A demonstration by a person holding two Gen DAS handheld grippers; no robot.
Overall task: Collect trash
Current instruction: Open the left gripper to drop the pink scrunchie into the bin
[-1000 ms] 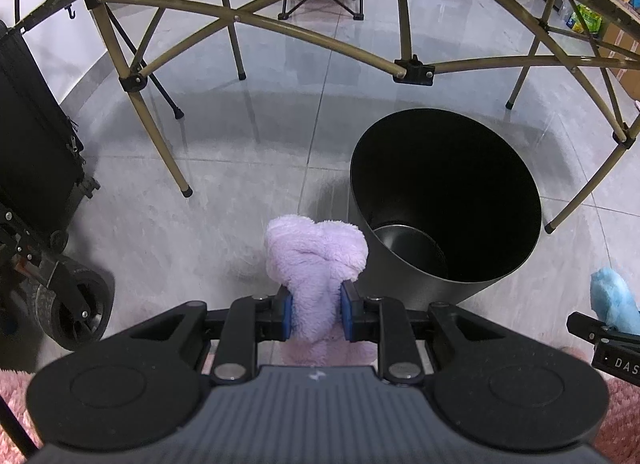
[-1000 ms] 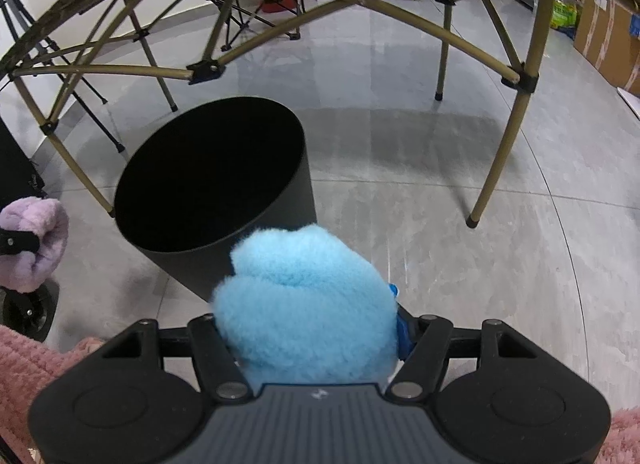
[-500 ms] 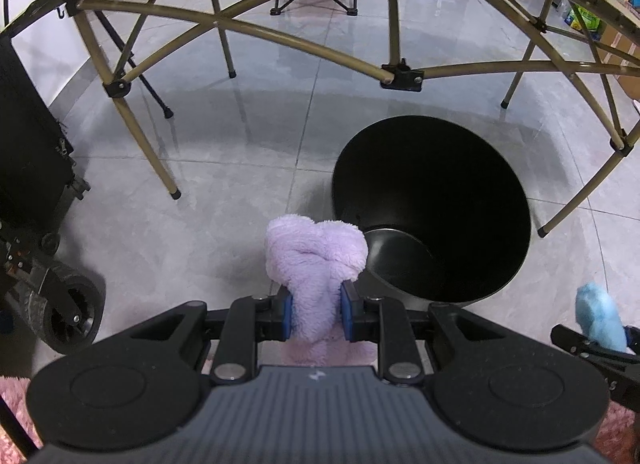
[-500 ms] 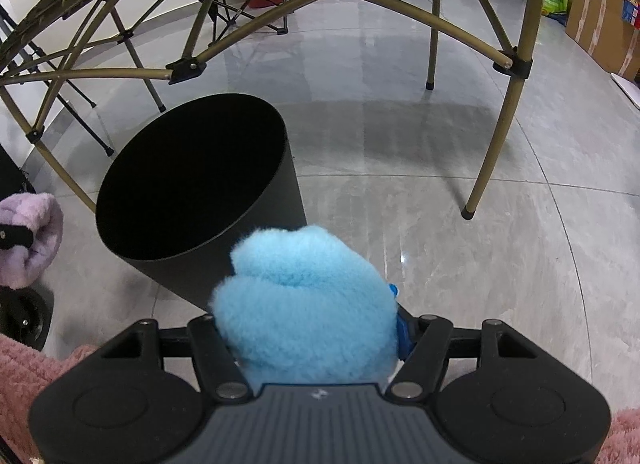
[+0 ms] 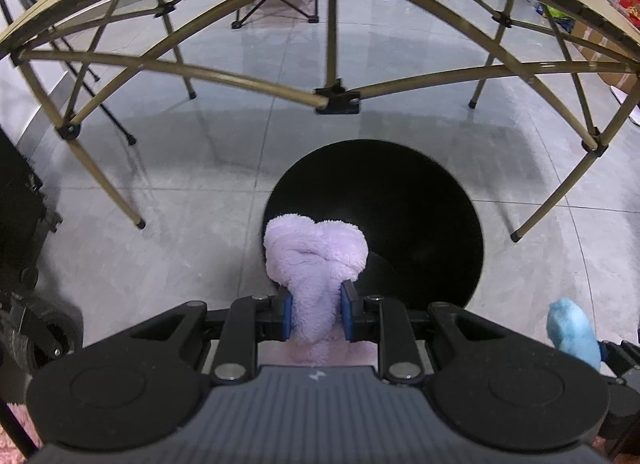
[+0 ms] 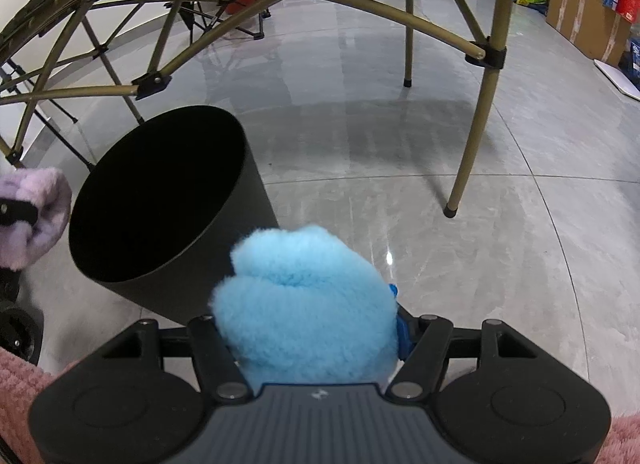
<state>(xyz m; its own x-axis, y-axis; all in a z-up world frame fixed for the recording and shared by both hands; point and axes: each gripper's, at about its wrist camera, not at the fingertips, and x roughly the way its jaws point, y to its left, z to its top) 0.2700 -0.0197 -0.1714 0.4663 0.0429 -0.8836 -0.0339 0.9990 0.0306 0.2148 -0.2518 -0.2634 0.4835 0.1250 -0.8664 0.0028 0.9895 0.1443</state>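
**Drop risk: both fluffy pieces near the bin, neither clearly over the mouth**

Left gripper [image 5: 315,314] is clamped tight on the purple fluffy piece [image 5: 316,260], pads squeezing its narrow lower end; the bulk flops out ahead of the fingers. In the left wrist view it overlaps the near-left rim of the black bin [image 5: 400,216], so it looks right at the edge, not centred. Release here and my guess is it catches the rim or lands on the floor [image 5: 180,244] beside the bin.

Right gripper [image 6: 306,328] is gripping the blue fluffy piece [image 6: 304,296], jaws roughly half spread around the wad, which fills the gap and hides the left pad. It sits on the near-right side of the bin [image 6: 160,200], outside the opening. Letting go now puts it on the floor.

Other risks:
- Plush is light and clingy; fibres may snag on the pads and hang rather than fall.
- Bin looks light and freestanding; a knock from either gripper could tip or shove it.
- Folding frame legs [image 6: 472,152] stand close on the right; a wide swing could clip one.
- Both grippers converging on one opening could collide.
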